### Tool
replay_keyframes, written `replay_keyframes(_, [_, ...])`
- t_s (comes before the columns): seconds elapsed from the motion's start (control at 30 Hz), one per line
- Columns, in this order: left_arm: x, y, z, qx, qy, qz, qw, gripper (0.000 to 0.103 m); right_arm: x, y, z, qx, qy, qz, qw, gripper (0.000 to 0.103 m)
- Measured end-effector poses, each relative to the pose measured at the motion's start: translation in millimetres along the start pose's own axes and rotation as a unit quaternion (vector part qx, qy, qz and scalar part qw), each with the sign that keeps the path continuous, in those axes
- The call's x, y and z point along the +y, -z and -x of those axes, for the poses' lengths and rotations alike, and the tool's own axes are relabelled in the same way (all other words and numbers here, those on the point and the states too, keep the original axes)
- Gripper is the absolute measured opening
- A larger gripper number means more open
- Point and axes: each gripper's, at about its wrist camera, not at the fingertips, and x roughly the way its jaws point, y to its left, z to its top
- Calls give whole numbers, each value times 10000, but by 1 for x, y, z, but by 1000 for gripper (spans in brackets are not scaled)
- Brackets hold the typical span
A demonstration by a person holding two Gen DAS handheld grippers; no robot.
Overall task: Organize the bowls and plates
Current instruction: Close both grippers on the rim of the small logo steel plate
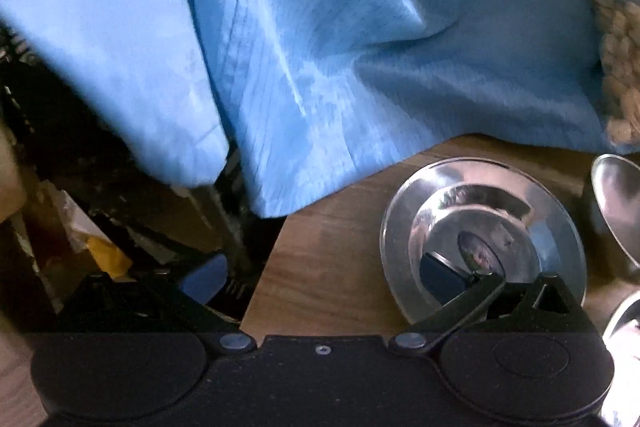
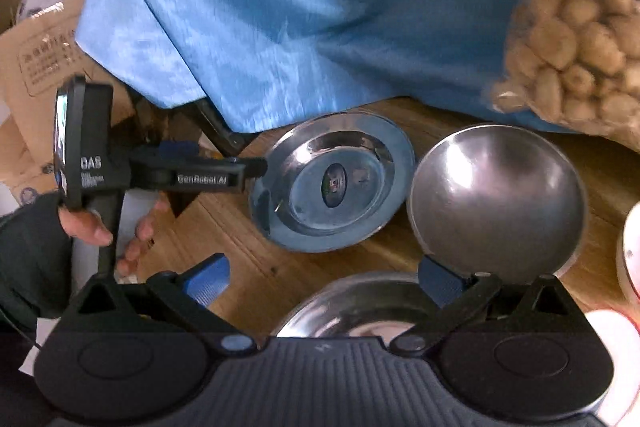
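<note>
- The left gripper is spread wide with nothing between its blue pads; its left finger hangs past the table edge and its right finger sits over the near rim of a steel plate.
- Seen from the right wrist, the left gripper reaches in from the left, held by a hand, and its tip meets the plate's left rim; whether it touches cannot be told.
- The plate lies flat on the wooden table near its edge, with only a small sticker at its centre.
- The right gripper is also wide open and holds nothing; its right finger is at the near edge of a steel bowl.
- That bowl stands just right of the plate, tilted toward the camera, and has nothing in it.
- A second steel bowl shows between the right gripper's fingers, partly hidden.
- Behind the dishes hangs blue cloth, and a clear bag of pale brown lumps sits at the right.
- Cardboard boxes stand beyond the table on the left.
</note>
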Motion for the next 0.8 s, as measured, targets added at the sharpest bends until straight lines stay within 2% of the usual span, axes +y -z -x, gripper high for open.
replay_keyframes(0.17, [-3, -9, -10, 23, 201, -7, 9998, 102, 0, -6, -14, 79, -11, -204, 9998, 102])
replay_keyframes(0.33, [-9, -14, -20, 163, 340, -132, 9992, 102, 3, -9, -30, 208, 211, -330, 9990, 100])
replay_keyframes(0.43, [-14, -15, -24, 227, 406, -272, 9985, 102, 7, -9, -36, 103, 442, -421, 9981, 100])
replay_keyframes(0.5, [-18, -16, -25, 238, 429, -355, 9982, 102, 11, -10, -42, 141, 681, -412, 9967, 95])
replay_keyframes(0.73, [-23, -18, -26, 256, 494, -392, 9977, 102, 9, -8, -50, 153, 902, -687, 9934, 81])
replay_keyframes(0.8, [-22, -17, -25, 221, 460, -322, 9982, 100, 10, -8, -52, 97, 982, -705, 9926, 71])
